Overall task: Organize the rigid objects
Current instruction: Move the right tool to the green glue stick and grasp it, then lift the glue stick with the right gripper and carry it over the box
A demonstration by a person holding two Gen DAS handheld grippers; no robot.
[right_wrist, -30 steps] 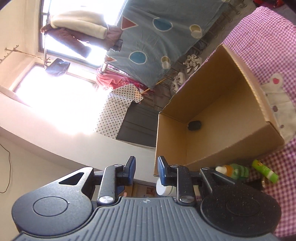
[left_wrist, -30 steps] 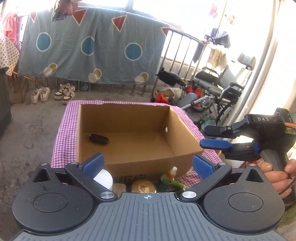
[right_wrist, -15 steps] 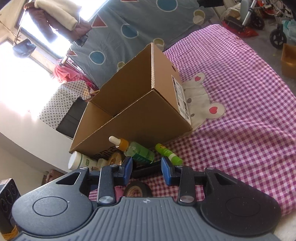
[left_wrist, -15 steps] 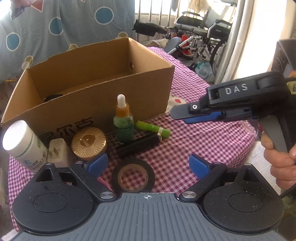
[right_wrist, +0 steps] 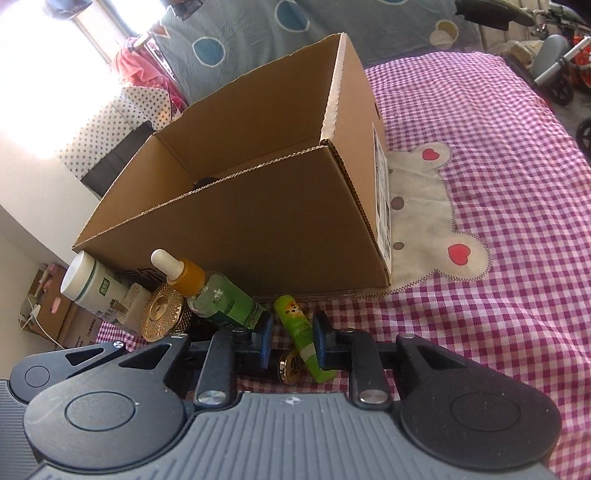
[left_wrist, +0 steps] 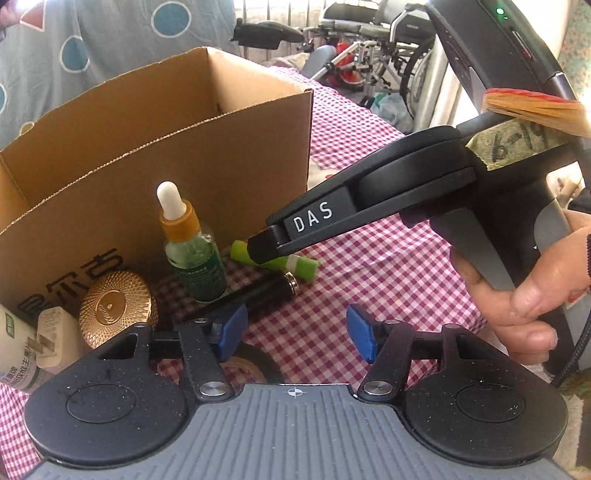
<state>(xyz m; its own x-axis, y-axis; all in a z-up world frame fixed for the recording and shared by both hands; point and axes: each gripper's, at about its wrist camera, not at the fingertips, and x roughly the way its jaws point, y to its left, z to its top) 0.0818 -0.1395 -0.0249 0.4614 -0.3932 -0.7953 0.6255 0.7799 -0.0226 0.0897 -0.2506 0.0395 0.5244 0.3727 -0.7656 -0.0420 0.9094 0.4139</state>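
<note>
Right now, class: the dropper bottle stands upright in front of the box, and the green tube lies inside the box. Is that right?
One detail is wrong. The green tube is not inside the box; it lies on the checked cloth in front of it, as the right wrist view shows. The dropper bottle does stand upright in front of the box.

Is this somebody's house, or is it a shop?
Most likely a home, perhaps a sunny balcony room. A patterned sheet hangs like drying laundry, a wheelchair is parked behind, and the cardboard box stands on a checked cloth with a bear patch.
</note>
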